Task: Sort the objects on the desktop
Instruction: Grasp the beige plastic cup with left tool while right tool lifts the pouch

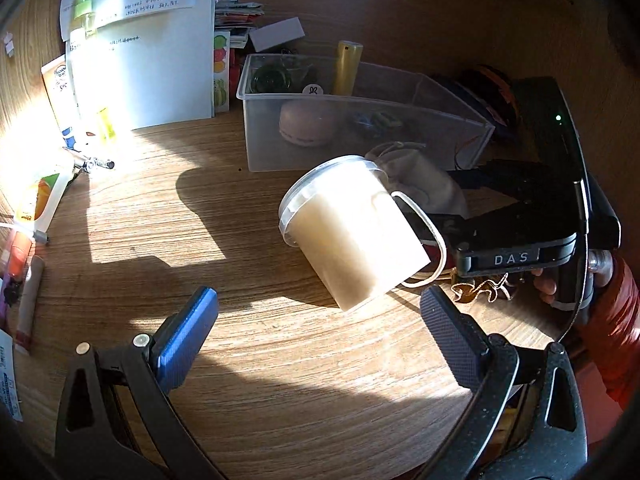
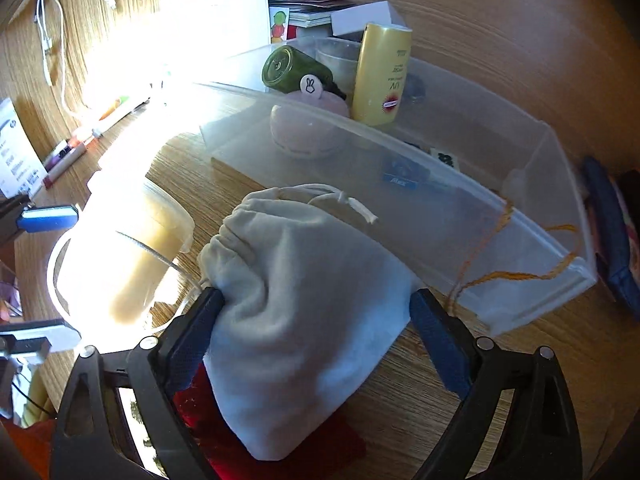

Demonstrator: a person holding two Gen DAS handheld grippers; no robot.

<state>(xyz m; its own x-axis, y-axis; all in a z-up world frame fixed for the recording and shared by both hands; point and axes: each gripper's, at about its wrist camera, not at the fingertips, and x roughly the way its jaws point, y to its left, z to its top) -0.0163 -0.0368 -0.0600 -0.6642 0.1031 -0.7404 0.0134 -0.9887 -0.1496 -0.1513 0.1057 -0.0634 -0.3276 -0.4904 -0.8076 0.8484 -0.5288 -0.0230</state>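
A white drawstring cloth pouch (image 2: pixel 296 304) lies on the wooden desk, partly on a red cloth (image 2: pixel 328 452). My right gripper (image 2: pixel 316 304) is shut on the pouch, with a pad pressing into each side. In the left wrist view the pouch (image 1: pixel 424 176) shows behind a cream plastic tub (image 1: pixel 348 232), with my right gripper (image 1: pixel 436 200) on it. The tub has a clear lid and a thin loop handle, and it looks tilted. My left gripper (image 1: pixel 318 300) stands open just in front of the tub with nothing between its fingers. The tub (image 2: pixel 132 248) sits left of the pouch.
A clear plastic bin (image 1: pixel 360 148) behind the tub holds a gold bottle (image 1: pixel 347 68), a green jar (image 2: pixel 296 68) and a pink round case (image 1: pixel 306 124). Papers (image 1: pixel 152 64) stand at the back left. Pens and tubes (image 1: pixel 28 300) line the left edge. Orange string (image 2: pixel 520 276) hangs at the bin's right end.
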